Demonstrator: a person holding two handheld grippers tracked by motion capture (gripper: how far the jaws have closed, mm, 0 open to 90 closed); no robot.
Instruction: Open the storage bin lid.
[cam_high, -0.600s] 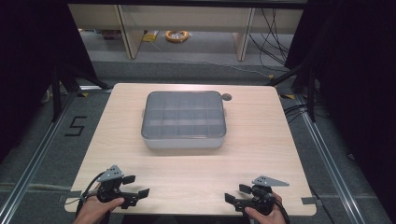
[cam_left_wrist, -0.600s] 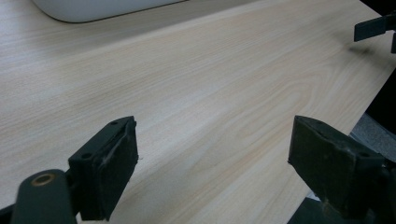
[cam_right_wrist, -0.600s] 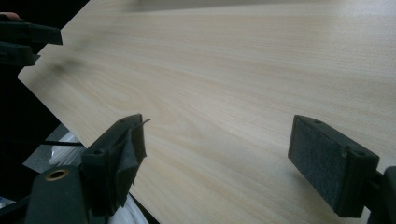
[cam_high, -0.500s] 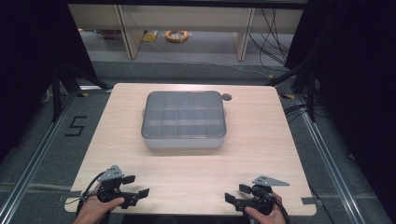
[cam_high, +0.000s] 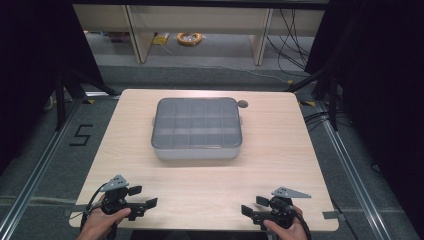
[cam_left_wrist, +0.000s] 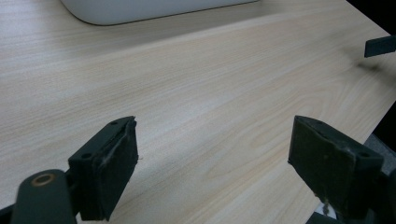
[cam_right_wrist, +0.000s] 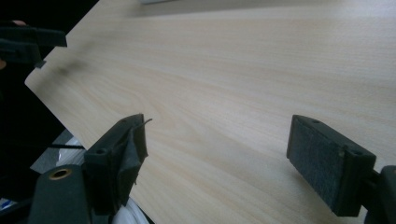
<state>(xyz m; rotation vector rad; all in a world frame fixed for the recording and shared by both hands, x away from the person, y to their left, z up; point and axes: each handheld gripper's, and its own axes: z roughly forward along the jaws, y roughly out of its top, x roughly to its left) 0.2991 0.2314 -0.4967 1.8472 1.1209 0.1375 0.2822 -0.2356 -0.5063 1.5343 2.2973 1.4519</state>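
A grey box (cam_high: 197, 128) with a clear lid over a grid of compartments sits at the middle of the light wooden table (cam_high: 280, 150), toward its far side. My left gripper (cam_high: 141, 197) rests at the near left edge, held by a hand, jaws wide apart and empty. At the near right edge my right gripper (cam_high: 254, 207) is also open with nothing between its jaws. In the left gripper view the box's white lower edge (cam_left_wrist: 154, 9) lies far ahead of the open gripper (cam_left_wrist: 212, 163). In the right gripper view bare wood lies between the jaws of the open gripper (cam_right_wrist: 217, 154).
A small dark round mark (cam_high: 243, 104) sits on the table beside the box's far right corner. The floor to the left carries a "5" marking (cam_high: 81, 135). Cables and shelf legs stand beyond the table's far edge.
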